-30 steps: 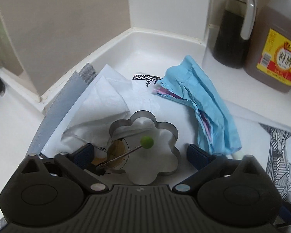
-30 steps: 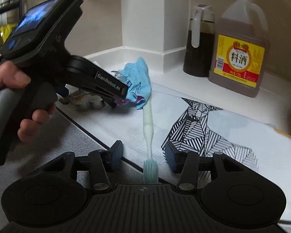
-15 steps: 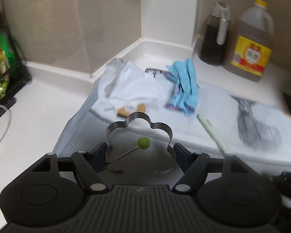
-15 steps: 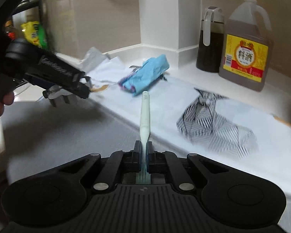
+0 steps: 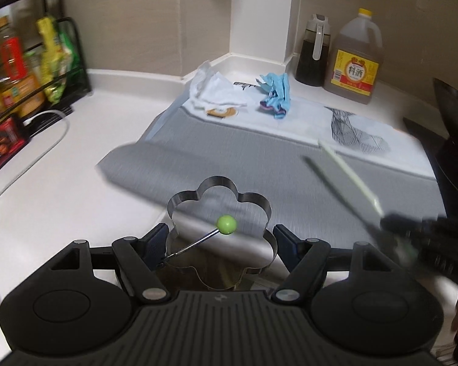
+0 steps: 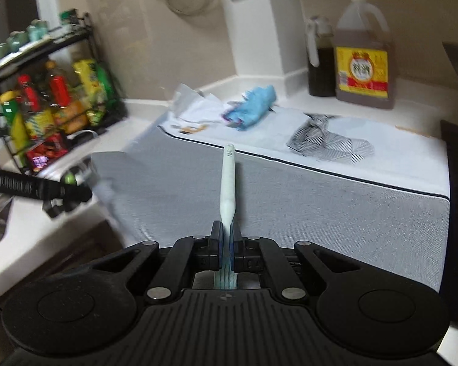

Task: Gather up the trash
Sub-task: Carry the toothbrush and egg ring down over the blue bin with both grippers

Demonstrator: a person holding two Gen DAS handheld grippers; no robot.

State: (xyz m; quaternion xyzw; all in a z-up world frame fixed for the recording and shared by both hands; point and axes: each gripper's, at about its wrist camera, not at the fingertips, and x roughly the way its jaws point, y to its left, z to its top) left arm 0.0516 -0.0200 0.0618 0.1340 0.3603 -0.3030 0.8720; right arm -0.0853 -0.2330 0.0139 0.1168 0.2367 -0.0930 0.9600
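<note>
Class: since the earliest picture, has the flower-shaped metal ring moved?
Yes. The flower-shaped metal ring, between the left gripper's fingers, has come away from the blue cloth, toward the camera side.

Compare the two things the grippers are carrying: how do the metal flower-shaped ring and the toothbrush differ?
The flower-shaped ring is shiny steel, broad and hollow, spreading the left gripper wide; the toothbrush is pale, slim and straight, pinched at its bristle end by the right gripper. Both are held clear of the grey mat.

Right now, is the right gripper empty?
No, the right gripper is shut on a toothbrush, handle pointing forward.
</note>
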